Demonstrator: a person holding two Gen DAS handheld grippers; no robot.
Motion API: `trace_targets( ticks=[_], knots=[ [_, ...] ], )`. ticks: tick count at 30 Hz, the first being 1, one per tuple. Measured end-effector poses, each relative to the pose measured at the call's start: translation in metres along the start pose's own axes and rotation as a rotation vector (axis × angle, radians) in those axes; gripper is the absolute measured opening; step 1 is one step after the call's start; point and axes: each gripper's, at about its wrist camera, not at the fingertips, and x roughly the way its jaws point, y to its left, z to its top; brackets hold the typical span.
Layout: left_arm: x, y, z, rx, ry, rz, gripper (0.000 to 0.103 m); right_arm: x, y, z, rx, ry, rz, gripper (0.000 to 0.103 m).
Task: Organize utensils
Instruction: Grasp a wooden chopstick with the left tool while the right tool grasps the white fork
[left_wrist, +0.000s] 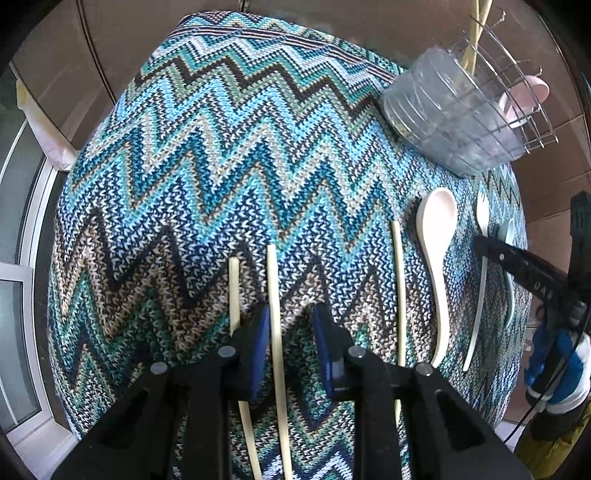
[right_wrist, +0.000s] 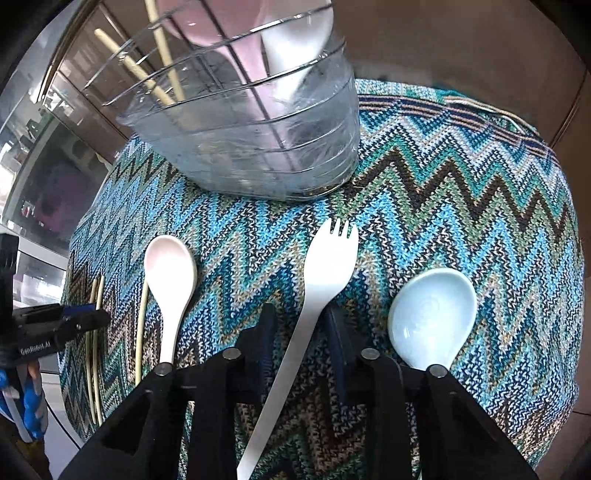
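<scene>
My two grippers hang over a small table under a zigzag knitted cloth (left_wrist: 229, 155), whose edges fall away on every side; the broad middle and far left of the cloth lie bare, the only free room I have.

My left gripper (left_wrist: 290, 325) points steeply down with its jaws apart, a pale chopstick (left_wrist: 275, 317) running between the blue pads. I see a gap on each side, so nothing is pinched. A second chopstick (left_wrist: 234, 291) lies just outside my left finger, and a third (left_wrist: 398, 295) lies beyond my right finger, beside the white spoon (left_wrist: 437, 251).

My right gripper (right_wrist: 301, 325) straddles the handle of the white spork (right_wrist: 325, 266), jaws apart; whether the pads touch the handle I cannot tell. The pale blue spoon (right_wrist: 432, 317) lies just right of it (close against that finger), the white spoon to the left.

At the far edge stands the clear ribbed holder (right_wrist: 258, 147) with a wire frame, crowding that corner. Inside it I make out two chopsticks (right_wrist: 162, 55) and pink and white spoon shapes, blurred through the plastic and cut off at the top. The lower ends of the chopsticks and spork are hidden under my own fingers.
</scene>
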Motion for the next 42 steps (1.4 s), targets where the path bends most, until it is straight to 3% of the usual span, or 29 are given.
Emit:
trace_targets(
  ticks=[7,11,19,32,42],
  knots=[
    [0.005,-0.006,0.004,0.027,0.024,0.016,0.022,0.009,0.000,0.012,0.000,0.023,0.012,0.011],
    [0.006,-0.003,0.004,0.011,0.020,0.034,0.014,0.007,-0.007,0.010,0.000,0.019,0.037,0.005],
    [0.002,0.006,0.002,-0.037,-0.001,0.042,0.005,-0.007,-0.008,-0.011,-0.016,-0.027,0.090,0.003],
    [-0.046,0.002,-0.020,-0.039,-0.125,0.024,0.005,-0.058,0.000,-0.049,-0.062,-0.162,0.167,0.003],
    [-0.088,-0.014,-0.042,0.003,-0.227,0.021,0.005,-0.084,0.012,-0.064,-0.095,-0.241,0.173,0.003]
  ],
)
